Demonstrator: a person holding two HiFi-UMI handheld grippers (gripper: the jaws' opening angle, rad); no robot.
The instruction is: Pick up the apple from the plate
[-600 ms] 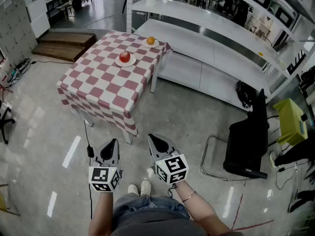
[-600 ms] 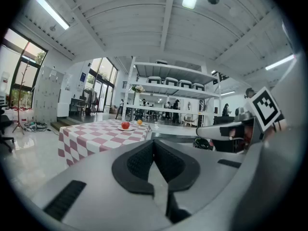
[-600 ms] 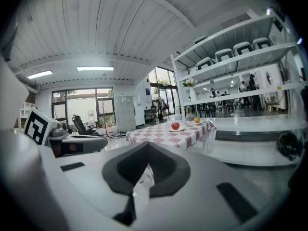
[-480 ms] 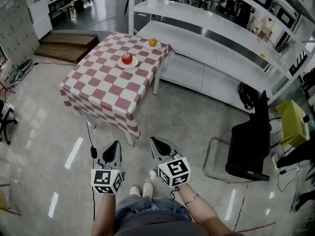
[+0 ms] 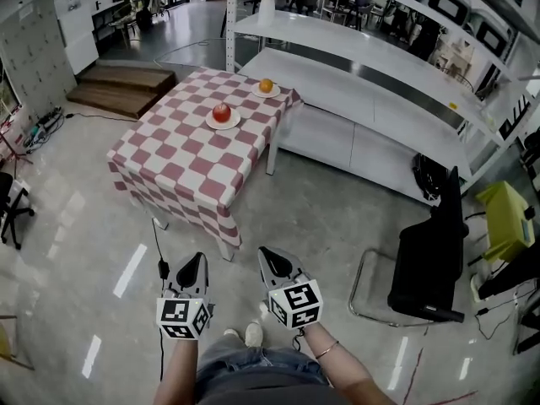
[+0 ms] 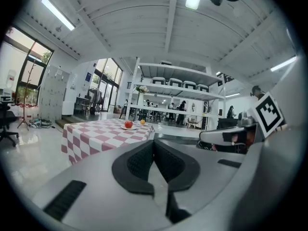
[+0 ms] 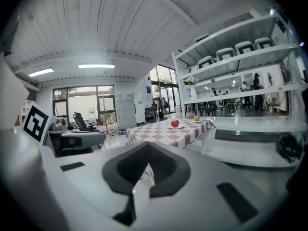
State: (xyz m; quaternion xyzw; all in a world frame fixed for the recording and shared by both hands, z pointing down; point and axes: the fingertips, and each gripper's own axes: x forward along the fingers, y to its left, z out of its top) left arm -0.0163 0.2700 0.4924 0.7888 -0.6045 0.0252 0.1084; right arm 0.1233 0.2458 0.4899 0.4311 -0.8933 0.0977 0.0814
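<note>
Checkered table (image 5: 177, 154) holds the apple (image 5: 221, 112) on its plate (image 5: 210, 122); my left gripper (image 5: 195, 260) and right gripper (image 5: 267, 255), well short of the table, keep fingers closed and empty. Approach and grasp are not yet done.

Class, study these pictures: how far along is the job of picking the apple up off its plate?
Done: nothing yet. The apple sits on its plate on the checked table.
In hand: the person stands well short of the table, with the left gripper and right gripper both empty, jaws shut.
Left: approach the table, open the jaws, grasp the apple and lift it.
</note>
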